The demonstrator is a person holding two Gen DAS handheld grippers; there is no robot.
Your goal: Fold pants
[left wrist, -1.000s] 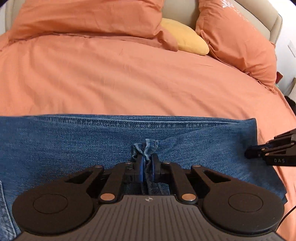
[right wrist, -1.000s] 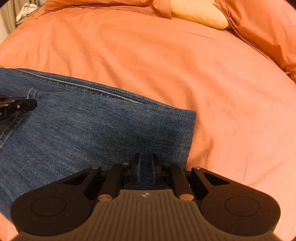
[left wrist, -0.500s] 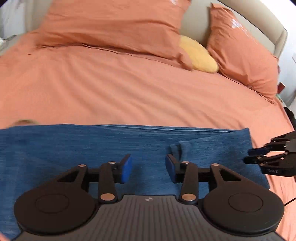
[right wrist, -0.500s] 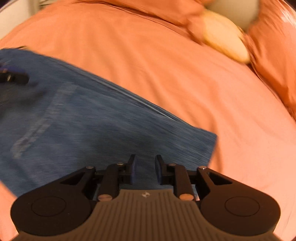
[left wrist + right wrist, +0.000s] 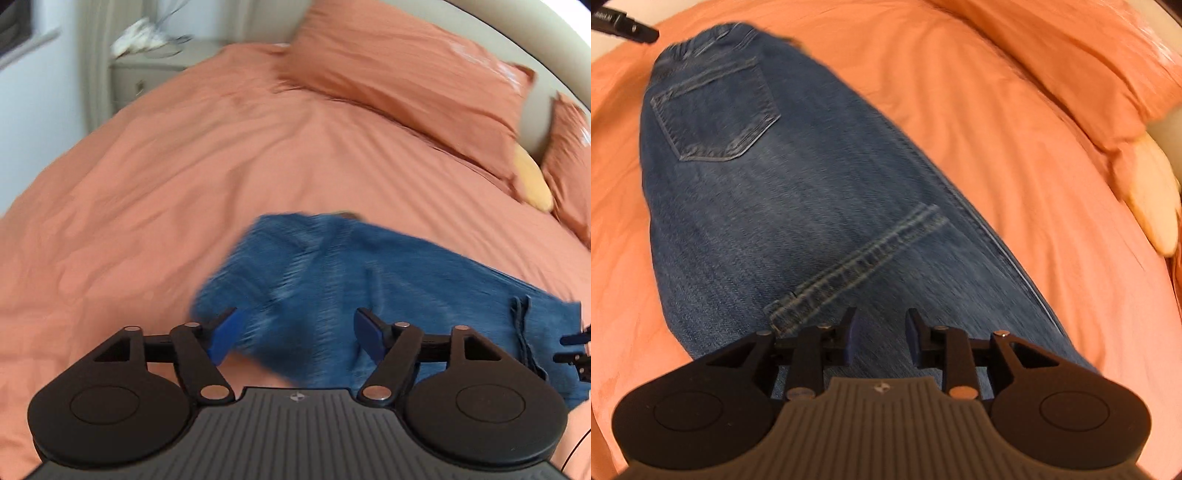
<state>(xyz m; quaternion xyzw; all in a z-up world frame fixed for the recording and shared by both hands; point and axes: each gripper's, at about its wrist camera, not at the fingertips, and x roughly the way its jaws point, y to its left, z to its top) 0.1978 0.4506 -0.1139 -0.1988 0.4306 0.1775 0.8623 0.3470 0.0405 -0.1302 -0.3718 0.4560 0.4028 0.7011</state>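
The blue jeans (image 5: 369, 280) lie folded lengthwise on the orange bed cover (image 5: 184, 177). In the right wrist view the jeans (image 5: 798, 206) stretch away, with a back pocket (image 5: 716, 114) and the waistband at the far end and a hem seam (image 5: 857, 266) lying across them. My left gripper (image 5: 295, 334) is open and empty, above the near edge of the jeans. My right gripper (image 5: 879, 332) is open and empty over the denim near the hem seam. The right gripper's tips show at the left wrist view's right edge (image 5: 576, 350).
Orange pillows (image 5: 406, 74) and a yellow cushion (image 5: 532, 181) lie at the head of the bed. A bedside cabinet (image 5: 147, 77) stands beyond the bed's far left corner. The bed cover (image 5: 1015, 147) spreads all around the jeans.
Both grippers were shut on the denim a second ago; both have opened, let go and pulled back. The views have swung towards the waistband end.
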